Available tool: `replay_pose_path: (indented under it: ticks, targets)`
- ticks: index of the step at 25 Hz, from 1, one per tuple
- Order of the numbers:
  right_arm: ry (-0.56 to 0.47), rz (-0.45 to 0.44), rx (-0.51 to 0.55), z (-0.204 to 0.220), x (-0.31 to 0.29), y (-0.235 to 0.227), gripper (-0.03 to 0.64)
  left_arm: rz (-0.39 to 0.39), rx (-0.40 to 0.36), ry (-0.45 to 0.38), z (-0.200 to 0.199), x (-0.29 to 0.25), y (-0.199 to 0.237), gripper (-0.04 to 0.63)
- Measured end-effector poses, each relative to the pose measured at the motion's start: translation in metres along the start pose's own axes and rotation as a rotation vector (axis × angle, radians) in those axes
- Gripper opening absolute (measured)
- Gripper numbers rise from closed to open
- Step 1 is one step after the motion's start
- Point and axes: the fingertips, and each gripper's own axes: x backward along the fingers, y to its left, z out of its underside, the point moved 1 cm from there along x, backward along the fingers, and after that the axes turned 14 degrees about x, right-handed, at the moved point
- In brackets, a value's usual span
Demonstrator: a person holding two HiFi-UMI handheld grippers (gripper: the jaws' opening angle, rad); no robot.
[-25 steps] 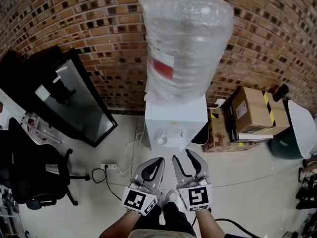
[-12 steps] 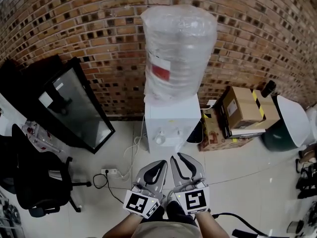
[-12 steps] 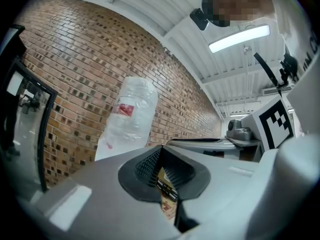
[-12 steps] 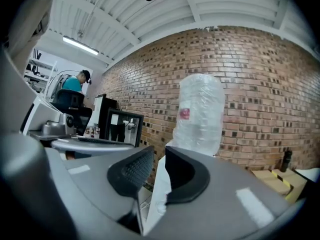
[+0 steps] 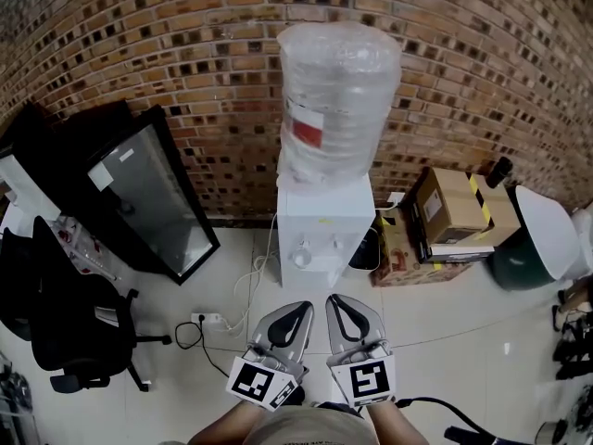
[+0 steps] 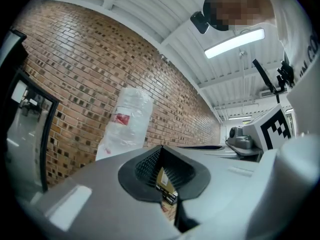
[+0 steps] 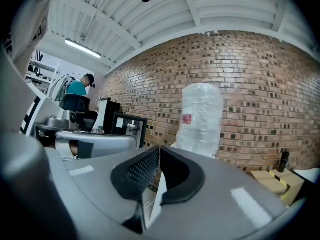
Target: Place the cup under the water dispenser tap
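Evidently pre-start: left hand-held gripper (image 5: pixel 295 311) and right hand-held gripper (image 5: pixel 345 306) both fully closed, empty, in front of the white box-shaped water dispenser (image 5: pixel 322 235) — idle, probably because no cup is in view.

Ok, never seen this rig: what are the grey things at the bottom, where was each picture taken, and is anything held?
A person holds a two-jaw gripper in each hand. The head view looks down from their head: the left gripper and right gripper are both shut and empty. The other two views ride on the grippers, looking along their jaws. Ahead on the floor a white dispenser with a wrapped bottle stands against a brick wall, a box to its right, a chair far left.
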Motion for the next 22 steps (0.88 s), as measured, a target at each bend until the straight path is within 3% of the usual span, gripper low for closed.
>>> replay_pose_path:
  ticks: [5, 22]
  targets:
    - [-0.027, -0.018, 0.015, -0.002, 0.036, 0.005, 0.011, -0.01, -0.003, -0.033, 0.003, 0.014, -0.031, -0.011]
    - [-0.077, -0.05, -0.011, 0.011, 0.188, 0.034, 0.006, -0.033, -0.058, -0.005, 0.061, 0.088, -0.163, -0.011]
